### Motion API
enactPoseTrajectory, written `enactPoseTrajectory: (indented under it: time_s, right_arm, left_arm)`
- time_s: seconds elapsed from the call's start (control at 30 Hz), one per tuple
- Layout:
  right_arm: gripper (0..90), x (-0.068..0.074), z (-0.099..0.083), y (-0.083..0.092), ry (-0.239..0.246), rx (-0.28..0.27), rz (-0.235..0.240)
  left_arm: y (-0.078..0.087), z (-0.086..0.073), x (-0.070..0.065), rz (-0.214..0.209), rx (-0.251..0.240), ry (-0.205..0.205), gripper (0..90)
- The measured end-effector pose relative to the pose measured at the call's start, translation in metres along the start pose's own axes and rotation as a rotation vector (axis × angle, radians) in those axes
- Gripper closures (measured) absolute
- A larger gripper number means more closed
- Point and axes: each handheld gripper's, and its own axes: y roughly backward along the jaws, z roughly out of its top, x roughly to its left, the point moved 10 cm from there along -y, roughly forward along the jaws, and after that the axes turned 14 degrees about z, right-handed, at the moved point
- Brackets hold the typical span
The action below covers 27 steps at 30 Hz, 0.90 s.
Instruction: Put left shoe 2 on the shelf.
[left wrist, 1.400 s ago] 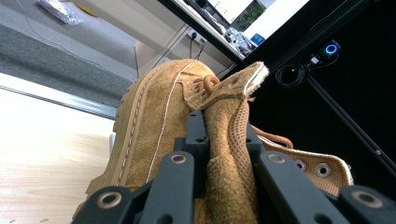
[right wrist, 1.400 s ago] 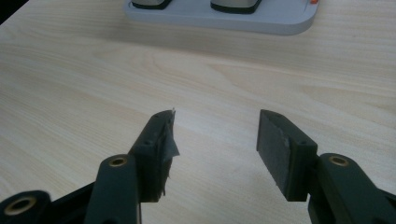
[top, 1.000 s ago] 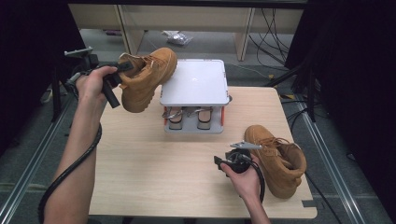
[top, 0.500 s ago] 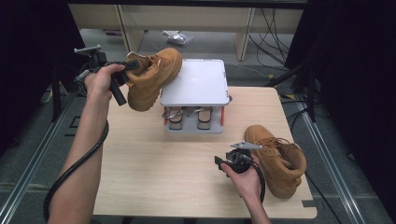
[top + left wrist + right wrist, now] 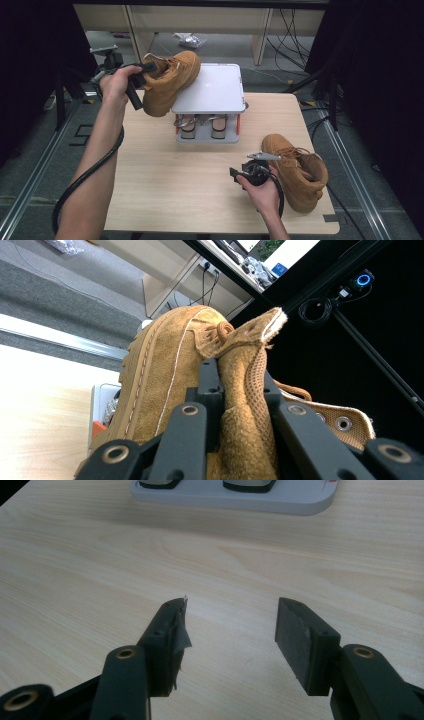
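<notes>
A tan lace-up boot hangs in the air over the left edge of a small grey two-tier rack. My left gripper is shut on the boot's collar. In the left gripper view both jaws of that left gripper pinch the folded suede and mesh of the boot. A second tan boot stands on the wooden table at the right. My right gripper rests just left of it. In its own view, the right gripper is open over bare wood.
A pair of shoes sits on the rack's lower tier, and the rack's base lies ahead of the right gripper. A black cable trails from the left gripper along the forearm. Metal rails and dark floor flank the table.
The left hand has carried the boot to the right, closer to the rack's top plate. The right hand and the second boot have stayed put.
</notes>
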Motion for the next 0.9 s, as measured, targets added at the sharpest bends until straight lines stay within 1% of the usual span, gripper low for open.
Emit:
enactPoseTrajectory:
  time_s: [0.03, 0.1, 0.17, 0.2, 0.23, 0.3, 0.33, 0.43, 0.47, 0.5, 0.53, 0.57, 0.6, 0.63, 0.67, 0.7, 0.73, 0.77, 0.8, 0.83, 0.87, 0.9]
  right_arm:
    - [47.0, 0.000, 0.000, 0.000, -0.003, -0.002, 0.004]
    - [47.0, 0.000, -0.001, -0.001, -0.013, 0.001, 0.000]
    - [47.0, -0.001, -0.002, -0.001, -0.022, 0.004, -0.009]
    - [47.0, -0.002, 0.000, -0.002, 0.003, -0.005, -0.008]
    - [47.0, 0.000, -0.002, -0.001, -0.022, 0.006, -0.004]
    - [47.0, 0.001, -0.002, -0.002, -0.024, 0.004, 0.000]
    - [47.1, 0.000, -0.002, -0.001, -0.013, 0.003, 0.002]
    - [47.1, 0.000, -0.002, -0.001, -0.018, 0.004, 0.001]
    - [47.1, 0.002, -0.003, -0.001, -0.049, 0.007, -0.005]
    - [47.1, -0.001, -0.001, -0.002, -0.021, -0.004, -0.006]
    - [47.1, -0.002, -0.001, -0.002, -0.007, -0.002, -0.006]
    - [47.1, 0.001, -0.002, -0.001, -0.039, -0.004, 0.005]
    - [47.1, 0.001, -0.001, -0.001, -0.029, -0.004, 0.012]
    - [47.1, 0.000, -0.001, 0.000, -0.019, 0.000, 0.004]
    - [47.1, 0.001, -0.001, -0.001, -0.019, -0.007, 0.015]
    - [47.1, 0.001, -0.001, -0.001, -0.019, -0.007, 0.015]
    - [47.1, 0.001, -0.002, 0.000, -0.045, -0.002, 0.004]
    - [47.1, 0.001, -0.002, 0.000, -0.045, -0.002, 0.004]
    - [47.1, -0.002, -0.001, -0.001, -0.025, -0.005, -0.007]
    - [47.1, -0.002, -0.001, -0.001, -0.025, -0.005, -0.007]
    - [47.0, -0.003, -0.002, 0.000, -0.021, 0.002, -0.010]
    - [47.0, -0.002, -0.002, 0.001, -0.024, 0.003, -0.008]
  left_arm:
    - [0.000, 0.000, -0.002, -0.002, 0.003, 0.004, 79.6]
    - [-0.001, 0.001, -0.003, -0.006, 0.004, 0.003, 79.5]
    - [-0.003, 0.001, -0.008, -0.016, 0.005, 0.004, 79.5]
    - [-0.005, 0.001, -0.009, -0.013, 0.006, 0.014, 79.5]
    - [-0.005, 0.001, -0.009, -0.013, 0.006, 0.014, 79.4]
    - [-0.007, 0.001, -0.012, -0.016, 0.003, 0.009, 79.4]
    - [-0.010, 0.001, -0.014, -0.011, 0.005, 0.010, 79.4]
    - [-0.013, 0.000, -0.016, -0.009, 0.009, 0.012, 79.3]
    - [-0.015, 0.000, -0.018, -0.010, 0.006, 0.012, 79.3]
    - [-0.016, 0.000, -0.020, -0.007, 0.008, 0.018, 79.2]
    - [-0.017, 0.000, -0.021, -0.012, 0.006, 0.015, 79.2]
    - [-0.018, -0.001, -0.023, -0.015, 0.009, 0.017, 79.0]
    - [-0.019, -0.001, -0.023, -0.008, 0.007, 0.018, 78.8]
    - [-0.019, -0.001, -0.023, -0.008, 0.007, 0.018, 78.6]
    - [-0.021, -0.002, -0.023, -0.010, 0.009, 0.021, 78.4]
    - [-0.023, -0.003, -0.024, -0.009, 0.011, 0.021, 78.4]
    - [-0.026, -0.006, -0.022, -0.001, 0.016, 0.020, 77.8]
    - [-0.026, -0.006, -0.022, -0.001, 0.016, 0.020, 77.5]
    - [-0.030, -0.007, -0.021, -0.002, 0.012, 0.045, 76.0]
    - [-0.030, -0.007, -0.021, -0.002, 0.012, 0.045, 75.0]
    - [-0.031, -0.005, -0.021, 0.016, -0.004, 0.031, 73.5]
    - [-0.032, -0.005, -0.021, 0.020, -0.010, 0.018, 72.6]
